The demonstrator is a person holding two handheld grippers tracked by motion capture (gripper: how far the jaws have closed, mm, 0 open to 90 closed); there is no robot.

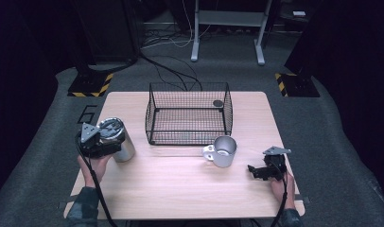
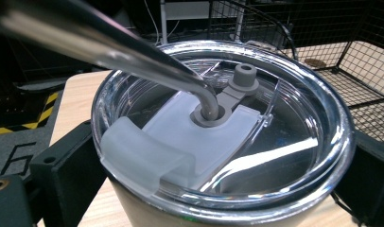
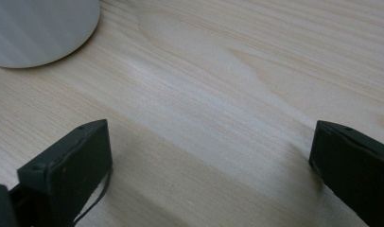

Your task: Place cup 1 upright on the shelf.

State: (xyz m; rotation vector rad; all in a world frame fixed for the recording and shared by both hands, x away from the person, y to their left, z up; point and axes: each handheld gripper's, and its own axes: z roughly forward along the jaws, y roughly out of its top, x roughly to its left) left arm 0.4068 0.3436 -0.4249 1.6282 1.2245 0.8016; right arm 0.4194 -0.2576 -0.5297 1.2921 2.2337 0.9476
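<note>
Left gripper [image 1: 106,142]: clamped on steel tumbler [image 1: 117,140], jaws either side of its body just under the rim, near left edge of table [image 1: 180,189].
Tumbler: upright on table, clear lid [image 2: 228,142] on, bent metal straw [image 2: 133,52] through grey lid grommet.
Right gripper [image 1: 256,171]: jaws wide apart, nothing between, low over bare wood near right edge of table.
Metal mug [image 1: 222,151]: upright, open top, handle toward left edge, mid-table, just in front of basket, near right gripper, apart from it.
Wire basket [image 1: 189,113]: black, at far middle of table, small dark round thing [image 1: 218,103] in far right corner.
</note>
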